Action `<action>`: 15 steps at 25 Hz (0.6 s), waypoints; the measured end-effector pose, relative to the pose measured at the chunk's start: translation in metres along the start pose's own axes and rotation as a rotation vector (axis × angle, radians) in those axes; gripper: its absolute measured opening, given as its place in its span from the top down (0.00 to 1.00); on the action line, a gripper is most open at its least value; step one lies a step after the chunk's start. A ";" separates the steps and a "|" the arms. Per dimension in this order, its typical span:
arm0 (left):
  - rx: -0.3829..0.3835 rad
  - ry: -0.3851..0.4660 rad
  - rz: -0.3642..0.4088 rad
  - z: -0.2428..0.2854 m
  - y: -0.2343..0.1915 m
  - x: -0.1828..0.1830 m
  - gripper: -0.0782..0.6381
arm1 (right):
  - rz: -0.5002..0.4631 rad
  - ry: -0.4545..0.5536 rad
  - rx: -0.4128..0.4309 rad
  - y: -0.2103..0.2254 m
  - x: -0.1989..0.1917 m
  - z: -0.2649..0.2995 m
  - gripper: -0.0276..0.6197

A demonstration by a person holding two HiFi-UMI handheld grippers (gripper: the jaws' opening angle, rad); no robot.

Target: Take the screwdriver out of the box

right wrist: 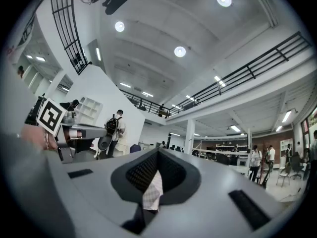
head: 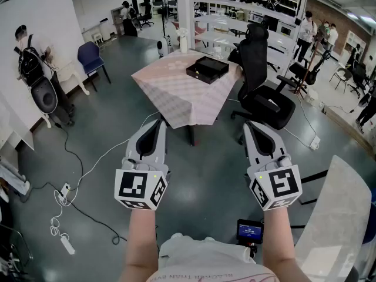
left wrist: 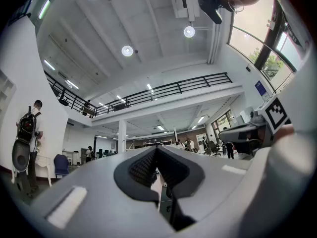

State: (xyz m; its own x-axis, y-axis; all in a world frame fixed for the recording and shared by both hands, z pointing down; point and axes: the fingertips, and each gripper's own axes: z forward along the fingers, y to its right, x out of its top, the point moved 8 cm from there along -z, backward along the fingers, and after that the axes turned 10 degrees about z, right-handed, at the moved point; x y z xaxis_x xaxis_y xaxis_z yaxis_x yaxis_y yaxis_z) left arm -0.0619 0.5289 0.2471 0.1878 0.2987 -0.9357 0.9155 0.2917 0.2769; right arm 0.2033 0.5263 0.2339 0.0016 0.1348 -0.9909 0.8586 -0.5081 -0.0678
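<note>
Though only the head view shows the box, left gripper and right gripper fingers meet, empty.

The checked cloth is draping softly; the black box is looking matt. The left claw and right claw are showing smooth matt grey plastic, with pads ribbed black. The grey floor is gleaming faintly.

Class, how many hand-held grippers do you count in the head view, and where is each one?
2. The left gripper is at lower left and the right gripper at lower right. Both point toward the table that carries the black box. None appears hidden.
</note>
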 end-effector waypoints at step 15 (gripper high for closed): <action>0.005 -0.019 -0.017 0.058 0.013 -0.029 0.88 | 0.033 -0.042 0.012 0.051 -0.031 0.033 0.95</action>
State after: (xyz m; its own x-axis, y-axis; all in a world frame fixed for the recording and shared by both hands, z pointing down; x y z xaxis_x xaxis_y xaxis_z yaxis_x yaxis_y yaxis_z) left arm -0.0347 0.4716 0.2657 0.1786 0.2764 -0.9443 0.9204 0.2923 0.2596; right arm 0.2302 0.4685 0.2577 0.0078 0.0826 -0.9966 0.8523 -0.5217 -0.0365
